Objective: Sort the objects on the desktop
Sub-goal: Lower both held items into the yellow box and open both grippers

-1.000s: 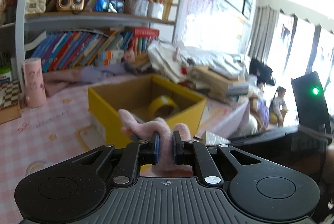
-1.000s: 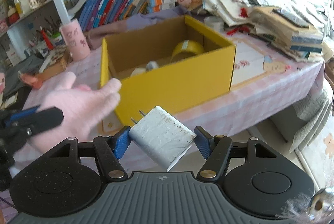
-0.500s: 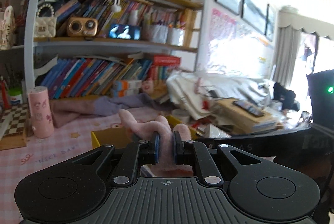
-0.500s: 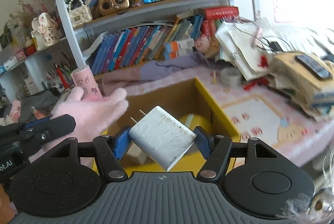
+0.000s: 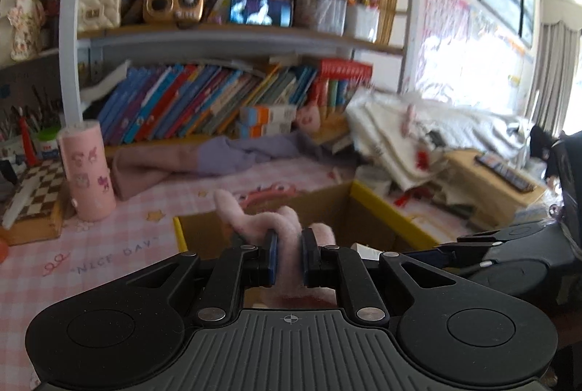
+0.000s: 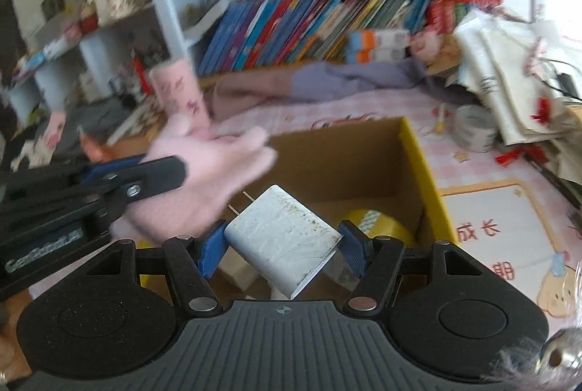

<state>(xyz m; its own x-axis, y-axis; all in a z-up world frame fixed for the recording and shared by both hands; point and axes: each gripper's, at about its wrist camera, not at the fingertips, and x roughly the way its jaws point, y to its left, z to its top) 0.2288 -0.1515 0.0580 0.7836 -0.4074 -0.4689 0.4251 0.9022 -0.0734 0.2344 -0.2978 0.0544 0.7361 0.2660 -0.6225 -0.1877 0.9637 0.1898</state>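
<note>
While the left gripper [image 5: 289, 254] is clamped on a pink fuzzy glove [image 5: 276, 227], the right gripper [image 6: 282, 243] pinches a white charger plug [image 6: 282, 238] between its blue pads, with the two prongs pointing up and left. Both hang over the yellow cardboard box [image 6: 423, 169] on the pink checked tablecloth [image 5: 91, 252]. Inside the box lies a yellow tape roll [image 6: 378, 225], and some pale blocks below the plug, too blurred to name. A grey tape roll [image 6: 474, 132] stands on the cloth just beside the box.
</note>
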